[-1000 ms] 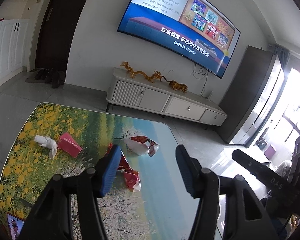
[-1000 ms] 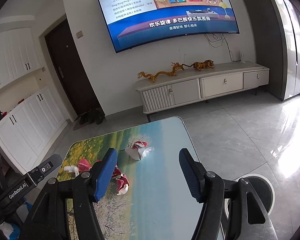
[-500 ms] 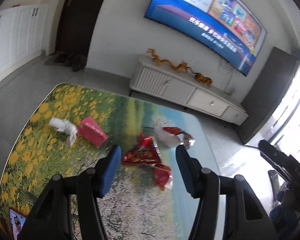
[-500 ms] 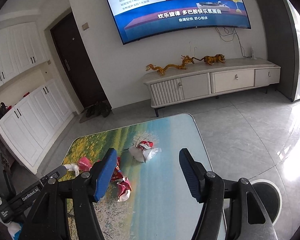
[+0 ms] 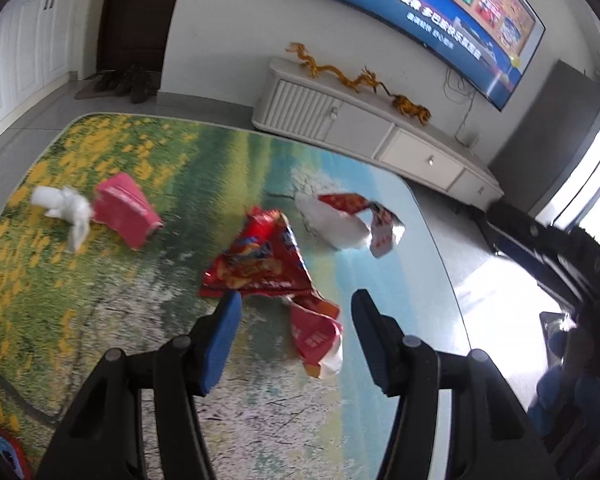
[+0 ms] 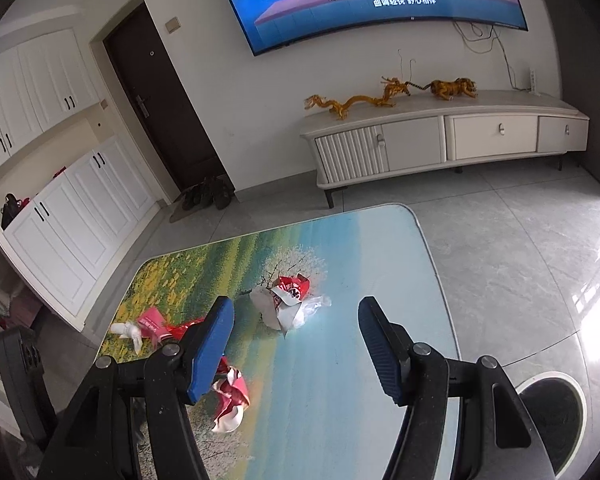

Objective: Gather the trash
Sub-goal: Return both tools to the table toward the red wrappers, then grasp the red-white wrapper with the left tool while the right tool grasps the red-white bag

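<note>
Trash lies on a table with a landscape-print top (image 5: 100,312) (image 6: 340,400). A red snack wrapper (image 5: 260,260) lies flat, with a smaller crumpled red wrapper (image 5: 316,336) (image 6: 230,398) beside it. A white and red torn wrapper (image 5: 340,224) (image 6: 288,300) lies farther back. A pink packet (image 5: 124,216) (image 6: 152,322) and a white tissue wad (image 5: 64,208) (image 6: 128,332) lie at the left. My left gripper (image 5: 296,312) is open, low over the two red wrappers. My right gripper (image 6: 296,324) is open and empty above the table, near the torn wrapper.
A round dark bin with a white rim (image 6: 552,412) stands on the floor right of the table. A white TV cabinet (image 6: 440,140) with golden dragon figures stands against the far wall under a large screen. White cupboards (image 6: 60,216) line the left wall.
My left gripper has tilted down and moved closer to the table, so the red wrappers now lie between its open fingers. My right gripper has shifted slightly forward and stays open.
</note>
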`<move>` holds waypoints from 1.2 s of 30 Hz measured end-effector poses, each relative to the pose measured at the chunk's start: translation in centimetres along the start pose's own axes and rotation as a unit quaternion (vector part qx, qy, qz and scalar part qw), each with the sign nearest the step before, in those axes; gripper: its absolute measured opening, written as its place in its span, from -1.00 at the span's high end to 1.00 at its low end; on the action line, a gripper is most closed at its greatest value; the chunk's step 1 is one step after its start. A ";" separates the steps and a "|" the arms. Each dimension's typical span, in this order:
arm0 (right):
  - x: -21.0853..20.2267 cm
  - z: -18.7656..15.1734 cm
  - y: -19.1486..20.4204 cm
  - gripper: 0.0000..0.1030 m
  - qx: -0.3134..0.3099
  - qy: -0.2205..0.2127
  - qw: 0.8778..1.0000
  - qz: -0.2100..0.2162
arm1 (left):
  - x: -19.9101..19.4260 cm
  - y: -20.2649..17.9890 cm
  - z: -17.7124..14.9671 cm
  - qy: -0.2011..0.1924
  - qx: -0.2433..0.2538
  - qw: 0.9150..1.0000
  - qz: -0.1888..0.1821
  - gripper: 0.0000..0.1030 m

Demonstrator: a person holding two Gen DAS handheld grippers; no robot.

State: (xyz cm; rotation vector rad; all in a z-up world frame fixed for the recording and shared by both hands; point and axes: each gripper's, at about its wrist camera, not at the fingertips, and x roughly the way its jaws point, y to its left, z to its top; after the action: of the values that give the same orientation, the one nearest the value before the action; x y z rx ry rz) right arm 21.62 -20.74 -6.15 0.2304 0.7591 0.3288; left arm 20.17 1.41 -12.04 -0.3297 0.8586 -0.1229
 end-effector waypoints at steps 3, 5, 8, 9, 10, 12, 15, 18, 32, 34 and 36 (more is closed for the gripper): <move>2.2 0.3 -0.2 -0.21 -0.001 0.015 1.000 0.006 | 1.6 -0.6 -0.4 0.015 0.009 1.000 0.002 -0.07; 3.9 0.3 -0.3 -0.21 -0.001 0.026 1.000 0.011 | 2.4 -0.8 -0.5 0.023 0.015 1.000 0.003 -0.07; 6.1 0.3 -0.2 -0.21 0.000 0.040 0.999 0.019 | 3.5 -1.2 -0.6 0.030 0.025 0.999 0.003 -0.06; 6.8 0.2 -0.1 -0.21 0.001 0.043 0.999 0.021 | 3.8 -1.3 -0.8 0.032 0.026 0.999 0.003 -0.06; 7.5 0.1 -0.1 -0.21 0.001 0.047 0.999 0.023 | 4.0 -1.4 -0.8 0.033 0.029 0.999 0.002 -0.06; 8.6 0.1 -0.1 -0.21 0.000 0.054 0.998 0.026 | 4.5 -1.5 -1.0 0.036 0.033 0.999 0.001 -0.05; 10.1 -0.1 0.3 -0.19 -0.006 0.065 0.998 0.027 | 5.1 -1.5 -1.1 0.044 0.037 0.998 0.001 0.04; 11.0 -0.3 0.3 -0.03 -0.010 0.074 0.997 0.027 | 5.6 -1.5 -1.3 0.049 0.039 0.998 -0.001 0.13; 8.0 -0.7 0.0 0.65 -0.030 0.049 0.998 0.022 | 4.5 -2.1 -2.1 0.037 0.044 0.998 -0.018 0.36; 6.6 -0.8 0.1 0.65 -0.031 0.038 0.998 0.025 | 3.9 -1.7 -2.0 0.031 0.036 0.998 -0.032 0.37; 5.2 -1.0 0.3 0.65 -0.031 0.028 0.999 0.027 | 3.0 -1.6 -2.0 0.025 0.028 0.998 -0.043 0.37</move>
State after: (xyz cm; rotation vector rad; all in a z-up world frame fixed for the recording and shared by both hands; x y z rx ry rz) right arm 24.38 -18.42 -10.00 0.1842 0.7973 0.4106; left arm 20.66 -1.30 -14.87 -0.3118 0.8888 -0.2367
